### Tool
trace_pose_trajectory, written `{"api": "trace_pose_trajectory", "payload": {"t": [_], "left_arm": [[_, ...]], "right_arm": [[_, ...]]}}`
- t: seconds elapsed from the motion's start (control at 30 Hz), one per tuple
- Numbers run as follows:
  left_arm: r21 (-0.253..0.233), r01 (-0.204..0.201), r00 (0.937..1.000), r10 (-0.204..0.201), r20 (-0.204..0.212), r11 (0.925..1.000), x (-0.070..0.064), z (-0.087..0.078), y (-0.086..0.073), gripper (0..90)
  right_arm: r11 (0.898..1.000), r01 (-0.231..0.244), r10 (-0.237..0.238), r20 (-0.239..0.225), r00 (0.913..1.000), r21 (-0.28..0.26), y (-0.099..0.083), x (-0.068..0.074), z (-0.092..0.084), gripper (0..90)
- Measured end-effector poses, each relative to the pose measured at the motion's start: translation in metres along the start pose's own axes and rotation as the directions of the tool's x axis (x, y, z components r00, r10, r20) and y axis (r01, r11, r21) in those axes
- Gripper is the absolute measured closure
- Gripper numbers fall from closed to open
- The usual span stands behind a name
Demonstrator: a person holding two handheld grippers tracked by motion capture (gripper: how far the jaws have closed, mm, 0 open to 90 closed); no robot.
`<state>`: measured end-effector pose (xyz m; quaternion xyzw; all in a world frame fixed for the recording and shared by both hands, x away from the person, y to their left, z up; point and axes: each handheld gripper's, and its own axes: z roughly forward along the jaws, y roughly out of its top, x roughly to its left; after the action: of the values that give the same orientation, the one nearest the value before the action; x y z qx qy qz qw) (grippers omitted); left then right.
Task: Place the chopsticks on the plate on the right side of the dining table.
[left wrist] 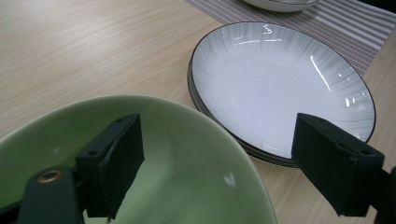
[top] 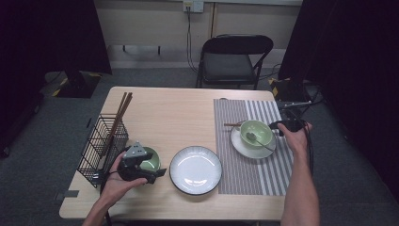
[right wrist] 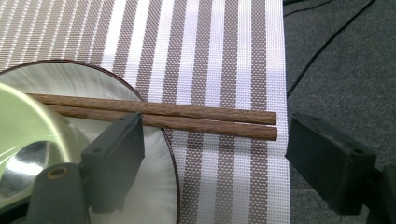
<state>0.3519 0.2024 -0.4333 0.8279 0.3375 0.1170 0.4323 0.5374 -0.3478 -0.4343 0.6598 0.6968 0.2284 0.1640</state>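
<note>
Green bowl (left wrist: 140, 163) under the spread left gripper (left wrist: 217, 163): glazed, rigid, likely slippery and breakable; grip its rim.

Bowl (top: 149, 160) left of plate (top: 195, 169), perhaps touching basket (top: 101, 143).

Dim room light is falling from overhead, leaving the corners dark; glare is streaking the white plate (left wrist: 280, 88), and the near jaws are blurring.
</note>
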Motion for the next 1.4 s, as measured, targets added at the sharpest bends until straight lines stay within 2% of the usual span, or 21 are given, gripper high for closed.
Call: {"api": "trace_pose_trajectory", "payload": {"t": [0.1,0.2,0.27,0.33,0.37,0.4,0.43,0.5,0.63,0.77,0.83,0.93,1.03,1.1,1.2,1.23,1.3,1.33,1.4], "left_arm": [[-0.008,0.013,0.9999,-0.013,-0.001,0.9999,-0.001,0.0,0.0,16.6],[-0.01,0.004,1.0,-0.004,-0.002,0.9999,0.0,-0.001,0.0,16.6],[-0.006,0.0,1.0,0.0,-0.004,1.0,0.0,-0.001,0.0,16.6],[-0.006,-0.001,1.0,0.001,-0.004,1.0,0.0,-0.002,0.001,16.6],[-0.004,-0.004,1.0,0.004,-0.004,1.0,0.0,-0.002,0.001,16.6],[-0.01,0.008,1.0,-0.008,-0.001,0.9999,-0.001,-0.002,0.002,16.6],[-0.008,-0.004,1.0,0.004,-0.005,1.0,0.0,-0.002,0.002,16.6],[-0.01,-0.001,1.0,0.001,-0.007,0.9999,0.0,-0.001,0.003,16.6],[-0.01,0.015,0.9999,-0.015,-0.004,0.9998,0.002,0.0,0.003,16.6],[-0.008,0.003,1.0,-0.003,-0.004,1.0,0.002,0.001,0.004,16.6],[-0.007,0.014,0.9999,-0.014,-0.006,0.9999,0.002,0.001,0.004,16.6],[-0.002,0.011,0.9998,-0.012,-0.016,0.9999,0.002,0.001,0.004,16.6],[-0.004,0.027,0.9995,-0.027,-0.018,0.9996,0.002,0.0,0.004,16.9],[-0.005,0.017,0.9996,-0.017,-0.022,0.9998,0.002,-0.001,0.005,16.9],[-0.011,0.015,0.9995,-0.015,-0.028,0.9998,0.001,-0.004,0.005,16.9],[-0.017,0.029,0.9991,-0.029,-0.03,0.9994,0.0,-0.004,0.005,17.0],[-0.013,0.022,0.999,-0.022,-0.038,0.9997,0.0,-0.007,0.006,17.1],[-0.02,0.034,0.9987,-0.035,-0.037,0.9992,-0.001,-0.007,0.006,17.1],[-0.023,0.033,0.9988,-0.034,-0.035,0.9992,-0.001,-0.007,0.006,17.1]], "right_arm": [[1.0,0.009,-0.009,0.0,1.0,-0.012,0.0,0.002,-0.006,18.4],[0.999,0.015,-0.015,-0.008,0.9999,-0.031,0.0,0.006,-0.011,18.3],[0.997,0.038,-0.038,0.003,0.9993,-0.062,0.0,0.011,-0.02,19.2],[0.996,0.041,-0.042,-0.01,0.9991,-0.075,0.0,0.012,-0.024,18.2],[0.996,0.043,-0.044,-0.001,0.999,-0.081,0.0,0.013,-0.027,18.1],[0.995,0.048,-0.048,0.0,0.9988,-0.089,-0.001,0.012,-0.029,18.1],[0.994,0.042,-0.043,-0.006,0.9991,-0.096,-0.001,0.012,-0.032,18.0],[0.993,0.039,-0.041,-0.013,0.9991,-0.109,-0.002,0.012,-0.037,17.9],[0.988,0.041,-0.045,-0.019,0.9988,-0.15,-0.004,0.016,-0.049,17.2],[0.981,0.052,-0.061,-0.04,0.9974,-0.188,-0.006,0.022,-0.06,16.0],[0.98,0.051,-0.063,-0.057,0.9964,-0.194,-0.008,0.027,-0.063,16.0],[0.973,0.063,-0.082,-0.077,0.9936,-0.222,-0.01,0.036,-0.069,16.0],[0.964,0.087,-0.111,-0.08,0.9906,-0.251,-0.013,0.049,-0.077,16.0],[0.96,0.103,-0.128,-0.078,0.9887,-0.262,-0.015,0.058,-0.081,16.0],[0.954,0.107,-0.14,-0.103,0.9848,-0.282,-0.018,0.07,-0.09,16.0],[0.948,0.11,-0.146,-0.101,0.984,-0.299,-0.02,0.074,-0.093,15.9],[0.941,0.115,-0.152,-0.094,0.9839,-0.319,-0.024,0.082,-0.099,15.9],[0.937,0.122,-0.16,-0.094,0.9826,-0.327,-0.026,0.085,-0.101,15.9],[0.934,0.132,-0.174,-0.099,0.9798,-0.333,-0.031,0.092,-0.106,15.9]]}}
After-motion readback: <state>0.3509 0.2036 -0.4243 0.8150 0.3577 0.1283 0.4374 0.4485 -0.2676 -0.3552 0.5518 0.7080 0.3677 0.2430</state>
